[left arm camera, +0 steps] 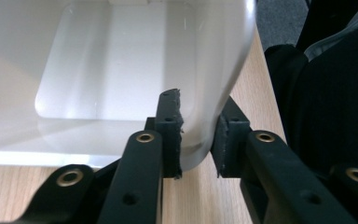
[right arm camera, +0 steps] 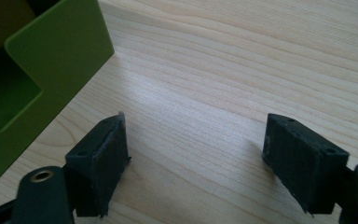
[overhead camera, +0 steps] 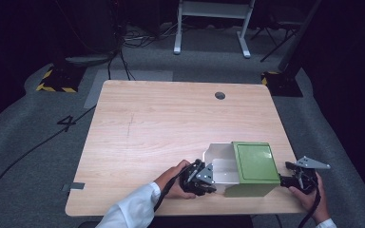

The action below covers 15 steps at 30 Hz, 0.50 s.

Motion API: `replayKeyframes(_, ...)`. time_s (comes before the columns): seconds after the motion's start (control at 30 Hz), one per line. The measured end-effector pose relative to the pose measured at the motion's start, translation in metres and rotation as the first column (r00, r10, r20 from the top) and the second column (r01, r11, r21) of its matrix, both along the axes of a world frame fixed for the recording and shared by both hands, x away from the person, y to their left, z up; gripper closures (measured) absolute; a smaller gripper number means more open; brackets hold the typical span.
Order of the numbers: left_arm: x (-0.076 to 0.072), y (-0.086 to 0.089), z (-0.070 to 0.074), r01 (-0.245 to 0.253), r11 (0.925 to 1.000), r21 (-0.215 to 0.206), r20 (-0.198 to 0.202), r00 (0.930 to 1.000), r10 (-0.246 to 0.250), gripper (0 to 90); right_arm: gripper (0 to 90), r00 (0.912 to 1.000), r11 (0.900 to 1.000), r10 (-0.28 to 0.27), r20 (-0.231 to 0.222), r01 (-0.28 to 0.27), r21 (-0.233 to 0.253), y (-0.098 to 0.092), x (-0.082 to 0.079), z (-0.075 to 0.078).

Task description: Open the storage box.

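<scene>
**Lid half on, grip thin: a box closing that could slip**

While the left gripper (overhead camera: 203,177) pinches the near wall of the white box (overhead camera: 221,164) at the table's (overhead camera: 171,118) front edge, the green lid (overhead camera: 255,161) sits across the box's right part, leaving the left part uncovered. The left gripper view shows the jaws clamped over the white box's (left arm camera: 121,70) rounded corner wall, one pad inside and one outside, biting only a narrow strip of smooth plastic. The right gripper (overhead camera: 298,179) hovers just beside the lid's right end with its jaws spread wide and holding nothing; in the right gripper view the green lid (right arm camera: 37,74) stands off to the left of the open jaws, above bare wood.

The likely trouble lies in that thin hold. Should the right gripper push or drag the lid sideways, the glossy wall could slide out from between the left pads, and the whole box could skate across the wood instead of staying put. The box also lies near the table's front edge, so a hard shove toward the person might tip it off. A lid caught by one corner could cock at an angle and jam rather than seat.
</scene>
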<state>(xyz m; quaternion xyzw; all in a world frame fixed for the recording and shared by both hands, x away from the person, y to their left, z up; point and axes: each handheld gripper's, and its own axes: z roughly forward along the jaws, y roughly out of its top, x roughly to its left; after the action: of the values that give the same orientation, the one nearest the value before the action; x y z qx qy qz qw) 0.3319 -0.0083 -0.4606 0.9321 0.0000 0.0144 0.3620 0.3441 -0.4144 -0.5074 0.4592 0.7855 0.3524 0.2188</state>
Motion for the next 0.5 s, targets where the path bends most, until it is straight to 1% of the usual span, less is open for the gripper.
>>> replayKeyframes(0.1,-0.001,0.005,0.0,-0.006,1.0,0.0,0.0,1.0,0.006,77.0,22.3,1.0,1.0,0.0,0.0,0.0,0.0,0.0,0.0,0.0)
replayKeyframes(0.17,-0.001,0.008,0.0,-0.012,0.9999,0.005,0.006,0.9999,0.012,77.3,22.3,1.0,1.0,0.0,0.0,0.0,0.0,0.0,0.0,0.0)
replayKeyframes(0.3,-0.001,0.015,0.0,-0.021,0.9998,0.001,0.001,0.9998,0.021,77.3,22.3,1.0,1.0,0.0,-0.001,0.0,0.001,0.0,0.0,0.0)
replayKeyframes(0.33,-0.001,0.019,0.0,-0.024,0.9997,-0.007,-0.003,0.9997,0.024,77.3,22.3,1.0,1.0,0.0,-0.001,0.0,0.0,0.0,0.0,0.0)
replayKeyframes(0.5,-0.003,0.025,0.0,-0.031,0.9995,-0.01,-0.007,0.9995,0.031,78.2,22.3,1.0,1.0,0.0,0.0,0.0,0.001,0.0,0.0,0.0)
